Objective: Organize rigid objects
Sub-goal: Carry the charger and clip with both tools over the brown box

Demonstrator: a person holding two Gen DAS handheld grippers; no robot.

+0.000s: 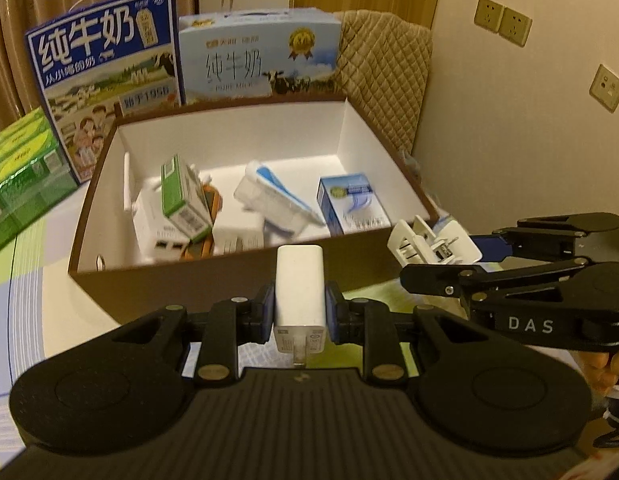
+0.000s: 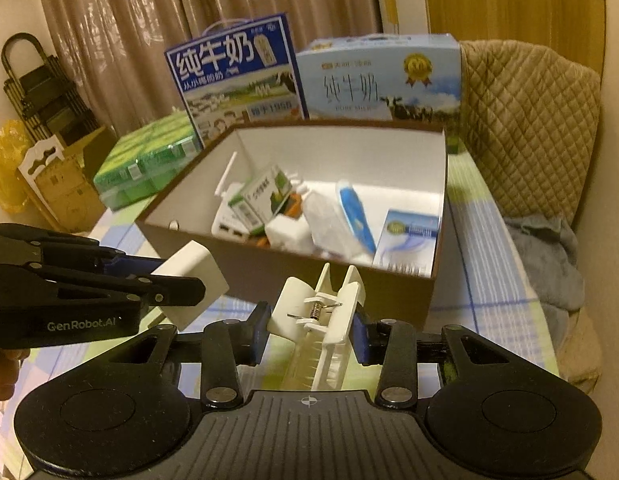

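Two grippers carried our load: left gripper (image 1: 300,307) clenched a white charger (image 1: 299,288), right gripper (image 2: 311,334) grasped a clip (image 2: 323,312) (spring-loaded), both low in frame before the open box (image 1: 213,280), presumably for dropping in.

Both wrist views look down-forward, close above brown box (image 1: 93,280) (image 2: 389,300); share its contents.

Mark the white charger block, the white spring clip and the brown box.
White charger block (image 1: 299,284), left wrist view, front face.
White spring clip (image 2: 321,312), right wrist view, metal spring.
Brown cardboard box (image 1: 169,288), left wrist view, near wall.
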